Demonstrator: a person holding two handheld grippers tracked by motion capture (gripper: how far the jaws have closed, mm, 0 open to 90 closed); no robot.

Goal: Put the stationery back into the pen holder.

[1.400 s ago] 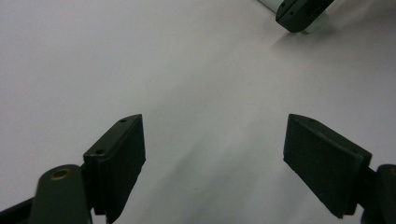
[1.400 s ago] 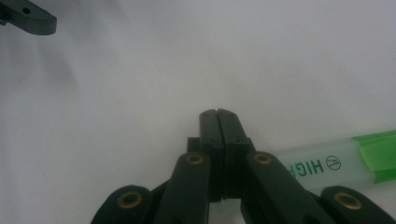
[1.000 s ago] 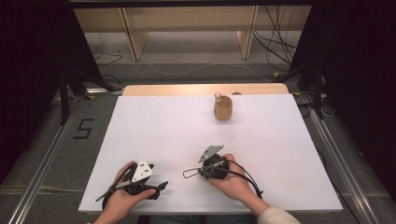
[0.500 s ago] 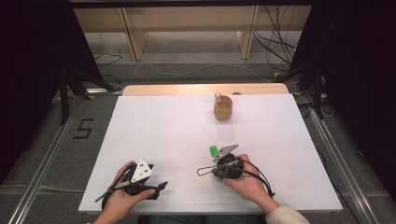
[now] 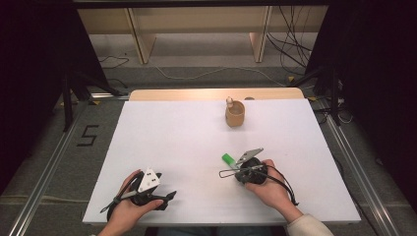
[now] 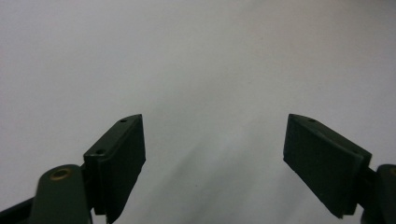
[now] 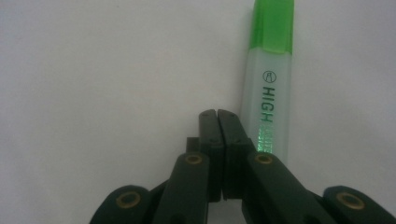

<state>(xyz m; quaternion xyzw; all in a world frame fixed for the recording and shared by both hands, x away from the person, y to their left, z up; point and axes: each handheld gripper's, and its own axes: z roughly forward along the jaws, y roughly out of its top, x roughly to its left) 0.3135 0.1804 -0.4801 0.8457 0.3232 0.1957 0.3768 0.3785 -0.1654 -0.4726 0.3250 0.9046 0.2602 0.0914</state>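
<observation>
Right gripper [image 7: 217, 114] sits low over the white table [image 5: 187, 137], and its jaws are pressed flat together with nothing between them — the green highlighter [image 7: 270, 79] lies just beside them, along the outer face of one jaw, not in the grip. In the high view the highlighter [image 5: 228, 159] pokes out ahead of the right gripper [image 5: 236, 172], cap end pointing up the table, lying flat on the surface near the middle right. Well beyond it stands a small wooden cup [image 5: 235, 113] with something pale sticking up at its rim, near the far edge.

So the step in hand looks like the pickup, and it is not made yet. By my reading the next move calls for parting the jaws, shifting sideways until the barrel lies between them, then closing on the clear body below the cap. Closing off-centre could just nudge the pen and roll it away.

Pose now: the right hand [image 5: 273, 184] wraps the gripper from behind, forearm angled in from the bottom right, the tool tipped forward and close to the table. The left gripper [image 6: 215, 154] stands wide apart over bare table — parked at the near left edge, the left hand [image 5: 130, 209] resting there, well clear of the pen.
</observation>
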